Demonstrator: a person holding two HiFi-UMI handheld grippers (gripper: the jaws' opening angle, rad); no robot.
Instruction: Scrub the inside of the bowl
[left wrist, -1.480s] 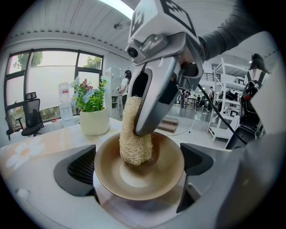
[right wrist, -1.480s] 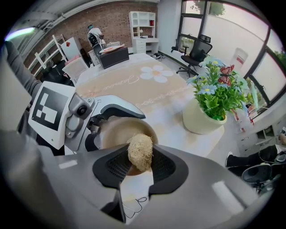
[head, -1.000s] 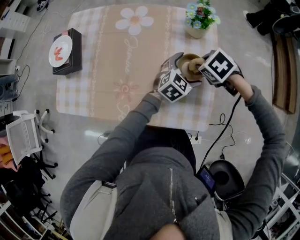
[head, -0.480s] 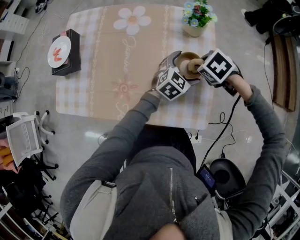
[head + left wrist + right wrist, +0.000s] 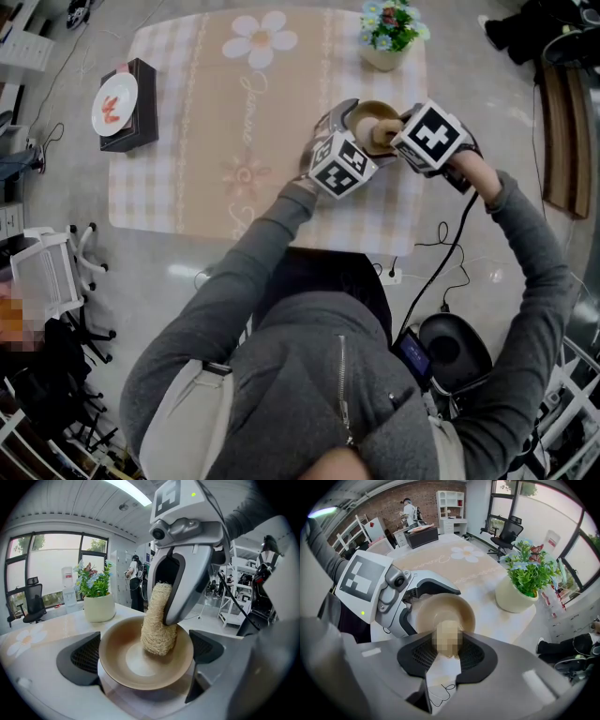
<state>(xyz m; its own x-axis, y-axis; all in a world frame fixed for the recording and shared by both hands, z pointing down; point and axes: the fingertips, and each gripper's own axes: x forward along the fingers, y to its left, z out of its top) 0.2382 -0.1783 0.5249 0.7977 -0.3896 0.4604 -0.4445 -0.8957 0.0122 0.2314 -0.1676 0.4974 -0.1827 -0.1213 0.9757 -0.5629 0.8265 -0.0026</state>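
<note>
Left gripper (image 5: 145,652) clamps bowl (image 5: 117,651), upper right of head view, near plant pot (image 5: 386,58). Right gripper (image 5: 447,654) holds scrubber (image 5: 158,620), its tip on the inner wall. Judged mid-scrub; remaining work unclear.

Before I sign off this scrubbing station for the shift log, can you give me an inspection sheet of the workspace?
Surface: table under a checked, flower-print cloth; no spill seen.
Job's things: tan bowl; the end of the loofah scrubber is inside it.
Clutter: potted flowers at the far corner; white plate on a black box.
Grippers: left gripper shut on the bowl's sides; right gripper shut on the scrubber.
Cables: black cable running from the right gripper down towards the floor.
Surroundings: white chair on the floor at left; people standing in the background.
</note>
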